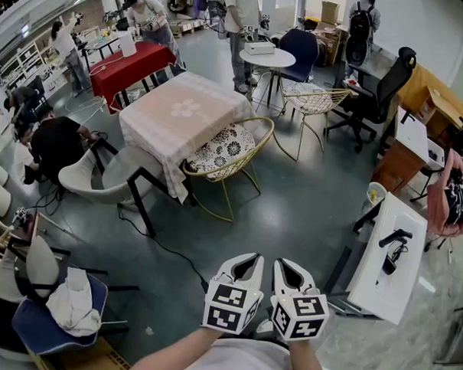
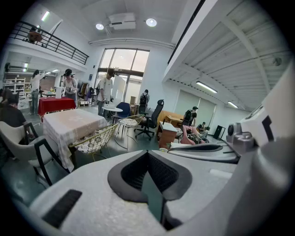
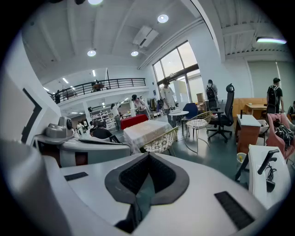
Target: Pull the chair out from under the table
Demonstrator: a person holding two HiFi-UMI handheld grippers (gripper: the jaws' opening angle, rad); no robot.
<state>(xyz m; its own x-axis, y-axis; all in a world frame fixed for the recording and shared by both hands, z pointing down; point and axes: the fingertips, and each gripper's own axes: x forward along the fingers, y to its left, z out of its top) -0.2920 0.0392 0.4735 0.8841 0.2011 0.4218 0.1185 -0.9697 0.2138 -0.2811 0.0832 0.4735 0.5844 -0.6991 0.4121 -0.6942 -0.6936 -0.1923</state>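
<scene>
Left tongs (image 1: 246,264) and right tongs (image 1: 287,269): both pressed together, empty, at 6 o'clock. Gold wire chair with patterned cushion (image 1: 227,151): 11 o'clock, well apart, seat tucked under cloth-covered surface (image 1: 181,109). Risks: draped cloth snags the chair and drags; black floor cable (image 1: 171,252) trips the approach.

The person holds 2 grippers side by side, low and close to the body. The left gripper (image 1: 246,262) has its 2 jaws pressed together with nothing between them. The right gripper (image 1: 286,267), just beside it on its right, is closed and empty too. Both point forward and tilt somewhat downward. The left marker cube (image 1: 230,304) and right marker cube (image 1: 302,315) sit behind the jaws, almost touching. The left forearm (image 1: 174,358) and right forearm (image 1: 309,369) run back from the grippers.
</scene>
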